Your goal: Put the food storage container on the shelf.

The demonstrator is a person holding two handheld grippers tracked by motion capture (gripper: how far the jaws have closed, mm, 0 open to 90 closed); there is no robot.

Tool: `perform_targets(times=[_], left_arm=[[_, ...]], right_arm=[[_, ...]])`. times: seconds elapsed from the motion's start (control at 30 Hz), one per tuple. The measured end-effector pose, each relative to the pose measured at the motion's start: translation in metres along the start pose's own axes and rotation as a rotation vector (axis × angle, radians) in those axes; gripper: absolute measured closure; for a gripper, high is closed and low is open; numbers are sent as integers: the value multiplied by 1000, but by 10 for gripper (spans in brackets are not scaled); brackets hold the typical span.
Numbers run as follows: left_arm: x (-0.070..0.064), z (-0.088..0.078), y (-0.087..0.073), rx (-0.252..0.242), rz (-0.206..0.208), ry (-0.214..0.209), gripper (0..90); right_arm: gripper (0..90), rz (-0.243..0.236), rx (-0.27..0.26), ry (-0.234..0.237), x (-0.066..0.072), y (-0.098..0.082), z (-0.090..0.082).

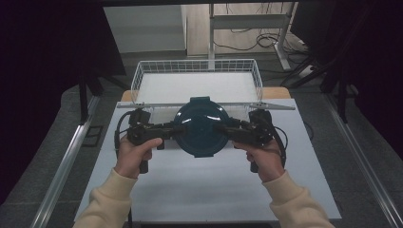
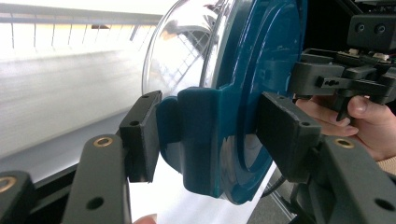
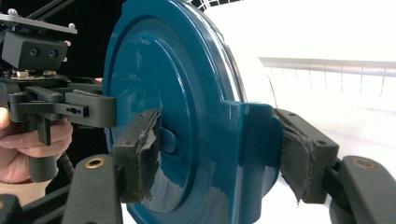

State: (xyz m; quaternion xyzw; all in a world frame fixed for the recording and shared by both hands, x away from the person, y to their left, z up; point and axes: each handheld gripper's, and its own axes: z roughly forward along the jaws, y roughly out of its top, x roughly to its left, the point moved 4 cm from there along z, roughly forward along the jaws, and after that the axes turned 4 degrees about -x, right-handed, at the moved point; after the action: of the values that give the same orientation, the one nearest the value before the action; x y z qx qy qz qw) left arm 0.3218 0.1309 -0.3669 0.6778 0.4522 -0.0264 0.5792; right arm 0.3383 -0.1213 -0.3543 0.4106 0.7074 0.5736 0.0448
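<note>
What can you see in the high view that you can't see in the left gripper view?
The high view alone has the whole white table, both cream sleeves and the floor with cables behind. The left gripper view alone brings the left tongs up close, clamped on the side tab of the round teal container, whose clear lid is plain there. Both share the container, the wire basket and the right tongs.

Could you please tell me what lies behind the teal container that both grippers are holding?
A white wire basket stands behind the container, on the table's far edge. Its near wall's middle is covered by the container.

The wire basket blocks the far side; the near table lies bare.
</note>
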Motion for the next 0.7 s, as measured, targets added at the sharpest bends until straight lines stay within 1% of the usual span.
perform_targets(times=[0.1, 0.13, 0.17, 0.2, 0.23, 0.27, 0.3, 0.37, 0.4, 0.43, 0.5, 0.53, 0.57, 0.7], left_arm=[[0, -1, 4, -2, 5, 1, 422], [-1, -1, 9, -7, 6, 2, 422], [-1, -1, 9, -7, 6, 2, 422], [-1, -2, 14, -8, 10, 3, 422], [-1, -2, 14, -8, 10, 3, 423], [-2, -2, 19, -10, 14, 3, 422], [-2, -2, 19, -10, 14, 3, 422], [-1, -2, 24, -10, 18, 3, 422], [-1, -3, 29, -11, 22, 4, 422], [-1, -3, 29, -11, 22, 4, 422], [-1, -3, 33, -13, 23, 7, 422], [0, -4, 37, -16, 24, 9, 422], [0, -4, 37, -16, 24, 9, 422], [4, -4, 46, -17, 26, 9, 422]], right_arm=[[348, -5, -1, 3, 1, 4, 1], [348, -7, -4, 3, 1, 9, 1], [348, -7, -4, 3, 1, 9, 1], [348, -7, -5, 4, 1, 14, 2], [348, -7, -5, 4, 1, 14, 2], [348, -8, -5, 5, 1, 18, 2], [348, -8, -5, 5, 1, 18, 2], [348, -13, -8, 6, 1, 23, 3], [349, -19, -8, 7, 1, 28, 4], [349, -19, -8, 7, 1, 28, 4], [349, -23, -9, 10, 1, 35, 7], [348, -25, -8, 11, 0, 37, 8], [348, -25, -8, 11, 0, 37, 8], [348, -35, -5, 13, -1, 46, 12]])
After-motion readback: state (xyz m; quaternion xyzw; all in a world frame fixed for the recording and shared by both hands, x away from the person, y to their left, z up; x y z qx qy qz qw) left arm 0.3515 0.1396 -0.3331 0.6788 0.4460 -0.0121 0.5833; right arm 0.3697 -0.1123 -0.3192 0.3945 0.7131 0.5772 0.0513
